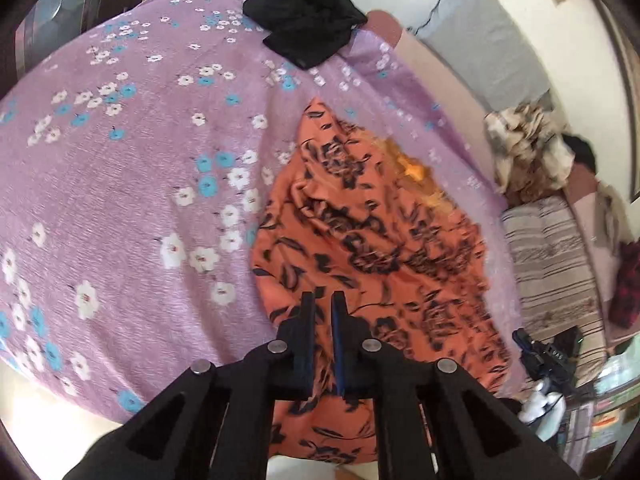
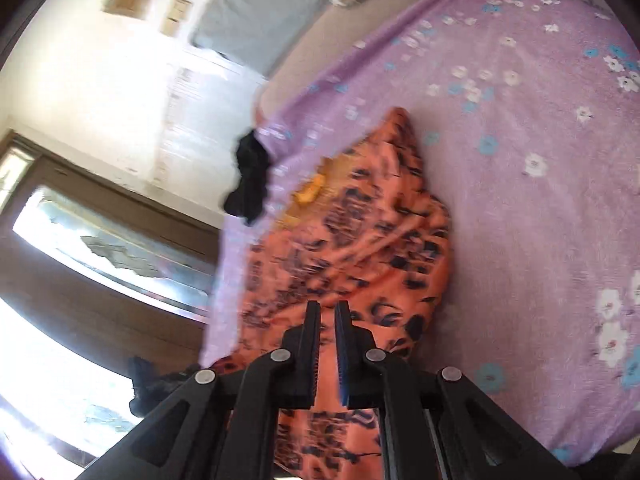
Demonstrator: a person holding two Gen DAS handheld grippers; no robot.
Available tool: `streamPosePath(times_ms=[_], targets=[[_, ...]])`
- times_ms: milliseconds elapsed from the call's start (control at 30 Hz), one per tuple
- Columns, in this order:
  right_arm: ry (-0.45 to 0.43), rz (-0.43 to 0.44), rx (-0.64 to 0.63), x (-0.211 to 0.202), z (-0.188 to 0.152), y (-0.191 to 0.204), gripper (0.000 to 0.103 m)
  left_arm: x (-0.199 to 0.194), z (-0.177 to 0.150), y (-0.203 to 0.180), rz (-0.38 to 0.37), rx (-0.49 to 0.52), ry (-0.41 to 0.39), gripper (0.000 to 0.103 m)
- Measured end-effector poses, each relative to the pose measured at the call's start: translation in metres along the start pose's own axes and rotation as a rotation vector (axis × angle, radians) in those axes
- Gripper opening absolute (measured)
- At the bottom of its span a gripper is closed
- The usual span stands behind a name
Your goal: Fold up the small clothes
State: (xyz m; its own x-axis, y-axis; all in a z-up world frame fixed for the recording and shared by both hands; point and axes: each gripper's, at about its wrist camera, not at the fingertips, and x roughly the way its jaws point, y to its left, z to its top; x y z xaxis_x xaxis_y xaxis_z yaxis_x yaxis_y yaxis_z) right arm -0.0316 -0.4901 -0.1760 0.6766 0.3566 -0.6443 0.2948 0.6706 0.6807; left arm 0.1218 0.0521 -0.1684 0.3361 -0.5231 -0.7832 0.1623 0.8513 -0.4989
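An orange garment with a dark floral print (image 1: 360, 220) lies bunched on a purple flowered bedsheet (image 1: 140, 160). Its near edge rises to my left gripper (image 1: 322, 300), which is shut on the cloth. In the right wrist view the same orange garment (image 2: 360, 232) stretches from the bedsheet (image 2: 520, 220) up to my right gripper (image 2: 327, 308), also shut on its edge. A yellow patch shows at the garment's far end. A black garment (image 1: 308, 32) lies crumpled at the bed's far edge, and the right wrist view shows this black garment (image 2: 250, 180) at the left edge.
A beige crumpled cloth pile (image 1: 528, 148) and a striped mat (image 1: 552, 260) lie right of the sheet. A grey mattress (image 1: 480, 52) leans on the wall. Dark gear and a white object (image 1: 548, 364) sit low right. A wooden door frame (image 2: 100, 240) stands beyond the bed.
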Motion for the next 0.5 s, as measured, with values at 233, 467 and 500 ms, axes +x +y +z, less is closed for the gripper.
streamPosePath(times_ms=[233,467,500], targets=[[-0.016,-0.043,0.013,-0.018,-0.003,-0.019,0.020,0.023,-0.033,0.032,0.110,-0.033,0.084,0.032],[0.113,-0.021,-0.030,0.008,-0.027,-0.011,0.089,0.019,-0.039,0.035,0.082,-0.036,0.136,0.069],[0.150,-0.024,-0.034,0.016,-0.033,-0.012,0.089,0.026,-0.043,0.030,0.101,-0.020,0.161,0.070]])
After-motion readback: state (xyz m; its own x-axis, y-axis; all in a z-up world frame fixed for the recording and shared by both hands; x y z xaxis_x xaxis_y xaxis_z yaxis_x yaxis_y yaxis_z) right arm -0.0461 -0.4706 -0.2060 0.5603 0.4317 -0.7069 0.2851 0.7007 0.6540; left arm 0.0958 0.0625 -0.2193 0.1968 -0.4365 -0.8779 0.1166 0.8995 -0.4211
